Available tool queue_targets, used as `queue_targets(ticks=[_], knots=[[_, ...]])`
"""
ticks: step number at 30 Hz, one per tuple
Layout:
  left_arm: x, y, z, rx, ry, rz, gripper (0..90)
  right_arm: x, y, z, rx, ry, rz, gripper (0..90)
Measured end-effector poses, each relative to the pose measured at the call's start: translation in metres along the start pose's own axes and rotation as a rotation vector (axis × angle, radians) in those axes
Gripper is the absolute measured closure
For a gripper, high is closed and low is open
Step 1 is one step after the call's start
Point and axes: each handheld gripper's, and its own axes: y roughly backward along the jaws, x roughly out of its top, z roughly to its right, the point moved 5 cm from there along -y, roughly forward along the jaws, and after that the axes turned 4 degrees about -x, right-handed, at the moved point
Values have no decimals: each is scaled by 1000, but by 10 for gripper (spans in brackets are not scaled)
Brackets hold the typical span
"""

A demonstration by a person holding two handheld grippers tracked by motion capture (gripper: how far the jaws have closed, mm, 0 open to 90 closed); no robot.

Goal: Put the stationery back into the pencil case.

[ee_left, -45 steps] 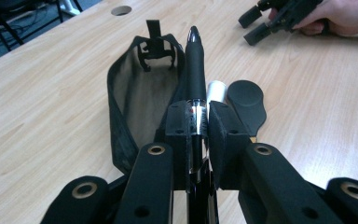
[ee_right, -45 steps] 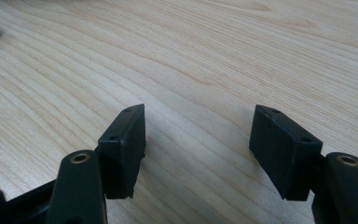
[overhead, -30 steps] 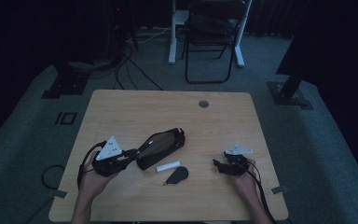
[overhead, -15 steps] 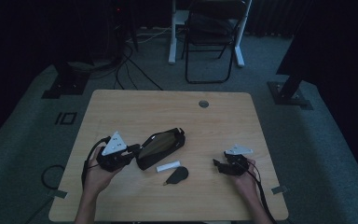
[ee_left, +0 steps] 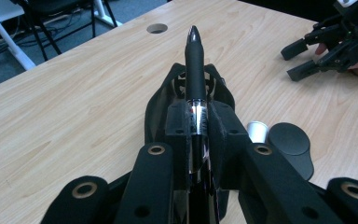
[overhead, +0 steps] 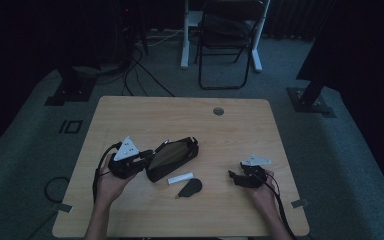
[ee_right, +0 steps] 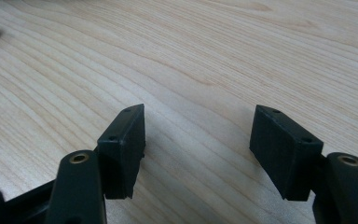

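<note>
The room is dim, its far side lost in darkness, with grey carpet around a light wooden tabletop that has a round cable hole near its far edge. Beyond it stands a black folding chair beside a white desk leg. Black cables trail across the floor, between dark stand bases at both sides.

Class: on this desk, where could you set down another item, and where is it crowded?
Free: the far half of the table around the grommet hole, and the near edge. Crowded: the middle, with the pencil case, white tube and black cap.
</note>
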Motion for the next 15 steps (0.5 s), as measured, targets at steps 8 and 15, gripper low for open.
queue_targets(ticks=[8, 15], knots=[[4, -6, -2, 3, -7, 0, 793, 0, 0, 0, 1, 0, 0, 356], [7, -12, -2, -2, -4, -3, 793, 0, 0, 0, 2, 0, 0, 355]])
